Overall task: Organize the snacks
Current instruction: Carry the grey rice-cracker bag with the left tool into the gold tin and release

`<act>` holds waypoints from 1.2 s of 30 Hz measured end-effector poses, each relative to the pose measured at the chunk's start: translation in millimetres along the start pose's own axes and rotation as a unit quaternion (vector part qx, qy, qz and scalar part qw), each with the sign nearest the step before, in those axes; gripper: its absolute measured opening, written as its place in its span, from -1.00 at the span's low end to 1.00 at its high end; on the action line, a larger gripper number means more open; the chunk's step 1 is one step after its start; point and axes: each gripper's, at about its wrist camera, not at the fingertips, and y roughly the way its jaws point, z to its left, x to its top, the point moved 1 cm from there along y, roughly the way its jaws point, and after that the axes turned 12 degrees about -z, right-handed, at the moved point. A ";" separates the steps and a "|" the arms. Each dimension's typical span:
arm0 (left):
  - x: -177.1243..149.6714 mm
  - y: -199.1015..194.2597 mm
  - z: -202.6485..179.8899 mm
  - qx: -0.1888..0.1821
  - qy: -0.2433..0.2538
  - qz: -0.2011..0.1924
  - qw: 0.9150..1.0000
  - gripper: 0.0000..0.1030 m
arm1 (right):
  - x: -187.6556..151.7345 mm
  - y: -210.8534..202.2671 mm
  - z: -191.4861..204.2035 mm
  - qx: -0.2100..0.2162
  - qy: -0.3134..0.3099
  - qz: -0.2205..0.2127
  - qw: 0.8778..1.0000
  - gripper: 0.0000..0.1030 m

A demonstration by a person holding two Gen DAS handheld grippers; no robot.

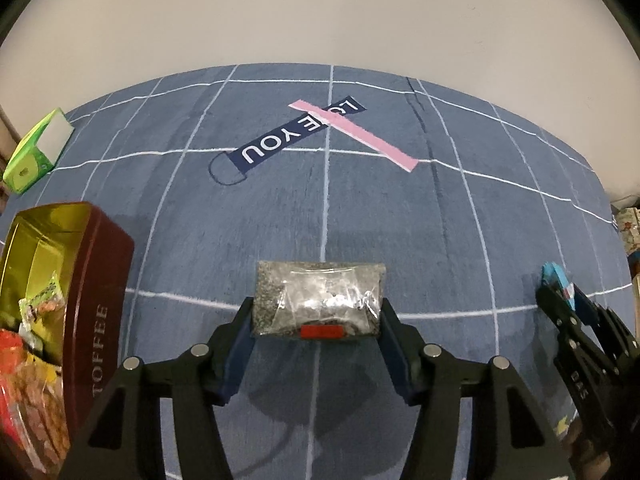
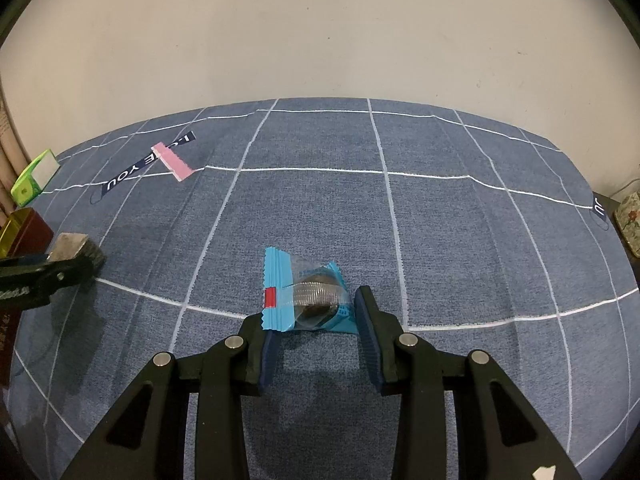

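My left gripper (image 1: 318,312) is shut on a clear-wrapped grey seed bar (image 1: 320,300) and holds it just above the blue checked cloth. A dark red TOFFEE tin (image 1: 94,312) stands open at the left, with several snack packs inside. My right gripper (image 2: 314,316) is shut on a blue-wrapped round snack (image 2: 308,292) that rests on or just above the cloth. In the right wrist view the left gripper and its bar (image 2: 76,250) show at the left edge, beside the tin (image 2: 24,228). The right gripper with the blue snack (image 1: 556,280) shows at the right edge of the left wrist view.
A pink strip (image 1: 354,134) lies across a navy "LOVE YOU" label (image 1: 296,134) at the back of the cloth. A green and white box (image 1: 38,150) sits at the far left edge. A floral item (image 2: 628,220) stands off the cloth at the right. A plain wall stands behind.
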 end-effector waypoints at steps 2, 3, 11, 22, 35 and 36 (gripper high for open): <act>-1.3 -8.1 0.1 -0.002 0.000 -0.003 1.000 0.14 | 0.0 0.0 0.0 0.000 0.000 0.000 1.000 -0.33; -0.7 -10.3 -0.3 -0.003 0.000 -0.004 1.000 0.14 | -0.3 -0.1 0.1 -0.001 -0.001 0.000 1.000 -0.33; -3.4 -35.4 3.6 -0.004 -0.010 -0.006 1.000 0.14 | -0.5 -0.1 0.4 -0.004 -0.006 0.001 1.000 -0.33; -2.2 -82.3 30.0 0.018 -0.017 -0.023 0.999 0.14 | 0.2 0.3 1.9 -0.008 -0.013 0.001 1.000 -0.33; 8.5 -125.0 83.1 0.048 0.002 -0.040 0.998 0.14 | 0.3 -0.2 2.1 -0.009 -0.014 0.001 1.000 -0.33; 9.1 -124.9 88.3 0.050 0.001 -0.041 0.998 0.14 | 0.5 0.4 2.2 -0.009 -0.015 0.001 1.000 -0.33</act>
